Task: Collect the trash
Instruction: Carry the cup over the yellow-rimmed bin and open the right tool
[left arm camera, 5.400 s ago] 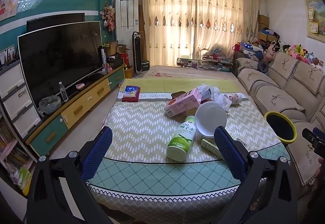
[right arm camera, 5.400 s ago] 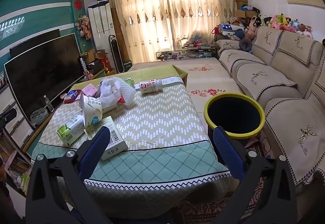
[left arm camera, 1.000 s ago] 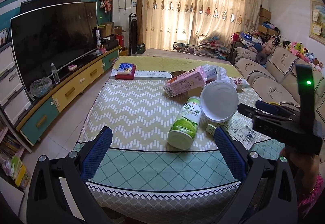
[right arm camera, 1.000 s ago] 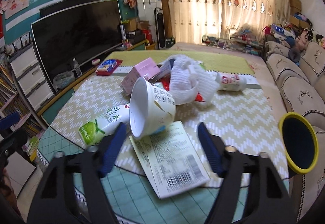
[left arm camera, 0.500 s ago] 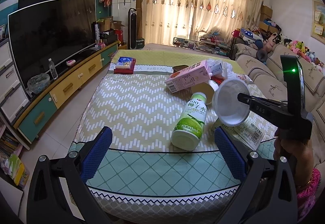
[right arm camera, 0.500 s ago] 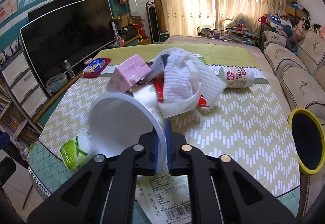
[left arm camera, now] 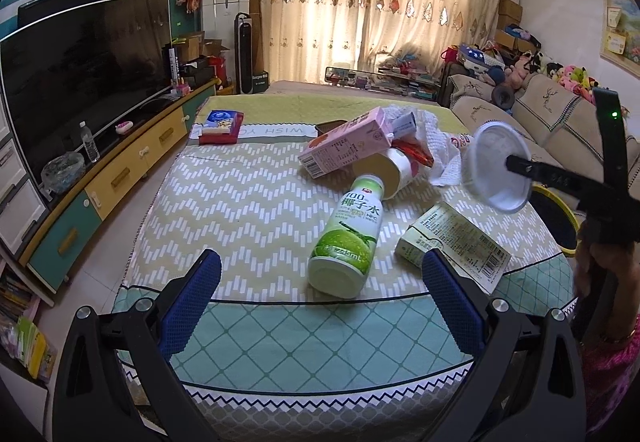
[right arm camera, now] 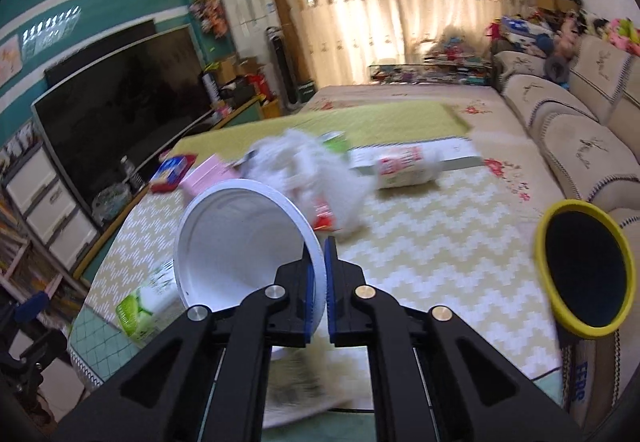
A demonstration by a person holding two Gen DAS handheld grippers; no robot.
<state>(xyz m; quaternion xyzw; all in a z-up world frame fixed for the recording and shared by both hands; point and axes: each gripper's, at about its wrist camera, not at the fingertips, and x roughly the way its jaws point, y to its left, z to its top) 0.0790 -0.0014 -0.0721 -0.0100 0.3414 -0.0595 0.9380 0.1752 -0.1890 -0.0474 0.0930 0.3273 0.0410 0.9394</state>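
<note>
Now your table (left arm camera: pixel 256 326) lies ahead with the yellow-rimmed bin (right arm camera: pixel 585 268) off its right edge, beside the sofa; that is the way your right gripper (right arm camera: pixel 319 274) has to carry. Its fingers are clenched on the rim of the white cup (right arm camera: pixel 240 238), lifted clear, mouth facing you. Your left gripper (left arm camera: pixel 320 294) hangs released, the green bottle (left arm camera: pixel 347 234) lying lengthwise just ahead.

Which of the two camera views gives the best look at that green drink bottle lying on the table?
The left wrist view: the green bottle lies whole, sharp and central on the table, label readable. The right wrist view shows only a blurred green end beside the white cup.
</note>
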